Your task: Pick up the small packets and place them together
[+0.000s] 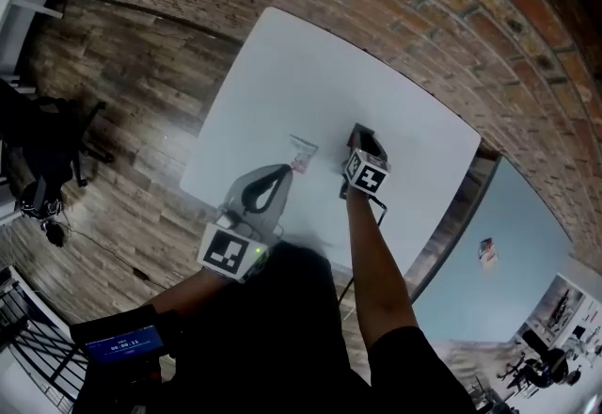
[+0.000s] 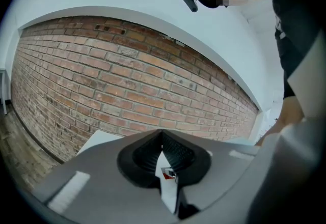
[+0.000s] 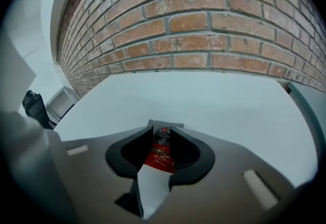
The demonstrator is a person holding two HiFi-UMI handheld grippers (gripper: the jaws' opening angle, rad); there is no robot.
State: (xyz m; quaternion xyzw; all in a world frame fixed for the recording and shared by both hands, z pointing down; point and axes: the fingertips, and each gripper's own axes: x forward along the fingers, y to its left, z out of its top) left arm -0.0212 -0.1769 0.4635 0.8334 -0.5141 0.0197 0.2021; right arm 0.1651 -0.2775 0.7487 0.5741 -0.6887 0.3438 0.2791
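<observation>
Left gripper is clamped tight on a white packet over the table's near side. Right gripper pinches a red packet above the table's middle. Both packets look light, limp and slick. Best pinched across the flat faces, near a sealed edge.

Right gripper hides its packet's edges; the print is unreadable.

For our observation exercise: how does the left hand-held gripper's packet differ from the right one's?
The left packet shows mostly white with a small red mark; the right packet shows a broad red face. The left hand-held gripper faces the brick wall; the right hand-held gripper tilts down at the white table. Both packets are clamped between jaws.
</observation>
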